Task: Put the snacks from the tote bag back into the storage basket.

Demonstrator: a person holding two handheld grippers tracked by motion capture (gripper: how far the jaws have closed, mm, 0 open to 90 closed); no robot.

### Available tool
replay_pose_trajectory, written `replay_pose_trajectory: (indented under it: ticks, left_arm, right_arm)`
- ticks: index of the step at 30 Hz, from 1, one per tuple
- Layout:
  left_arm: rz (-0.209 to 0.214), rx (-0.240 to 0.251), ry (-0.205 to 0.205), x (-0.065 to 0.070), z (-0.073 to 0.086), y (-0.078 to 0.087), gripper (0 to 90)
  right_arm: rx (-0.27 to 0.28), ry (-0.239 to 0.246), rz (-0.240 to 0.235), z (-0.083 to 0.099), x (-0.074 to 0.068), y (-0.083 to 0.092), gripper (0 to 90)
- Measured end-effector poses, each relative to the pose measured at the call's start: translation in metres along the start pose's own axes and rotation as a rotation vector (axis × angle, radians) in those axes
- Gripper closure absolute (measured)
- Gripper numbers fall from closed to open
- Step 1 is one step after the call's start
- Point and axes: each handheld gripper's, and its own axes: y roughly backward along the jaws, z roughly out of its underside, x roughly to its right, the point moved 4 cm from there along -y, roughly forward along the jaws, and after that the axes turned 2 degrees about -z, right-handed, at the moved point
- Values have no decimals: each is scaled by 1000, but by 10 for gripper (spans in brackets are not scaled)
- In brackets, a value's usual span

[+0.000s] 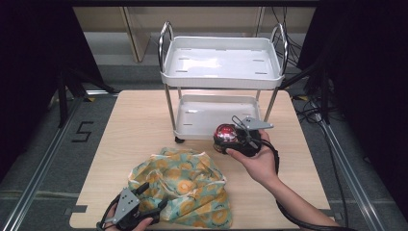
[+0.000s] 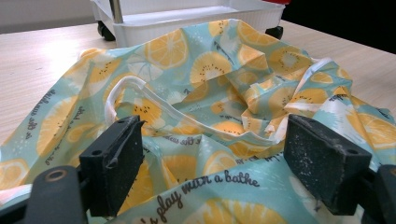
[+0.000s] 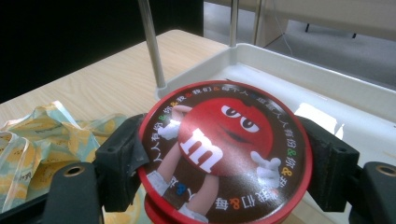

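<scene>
Tin (image 3: 224,149) underside hidden between jaws

The bag (image 2: 205,93) reads "play with a bathe" — the tin (image 3: 224,149) bears "m" — the floor (image 1: 43,159) shows "5".

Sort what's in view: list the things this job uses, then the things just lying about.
In use: round red-lidded candy tin, held in the right gripper; white two-tier trolley; fruit-print cloth bag; left gripper over the bag.
Lying about: black cables on the floor.
</scene>
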Motion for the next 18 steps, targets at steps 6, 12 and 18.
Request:
replay_pose_trajectory:
  ticks: [6,12,18]
  left_arm:
    - [4,4,-4,-1,0,0,197]
    - [3,1,-5,-1,0,0,197]
    - [3,3,-6,-1,0,0,196]
  right_arm:
    - [17,-3,16,0,7,1,267]
    - [27,-14,21,-2,13,2,267]
    - [32,-38,37,-2,20,4,267]
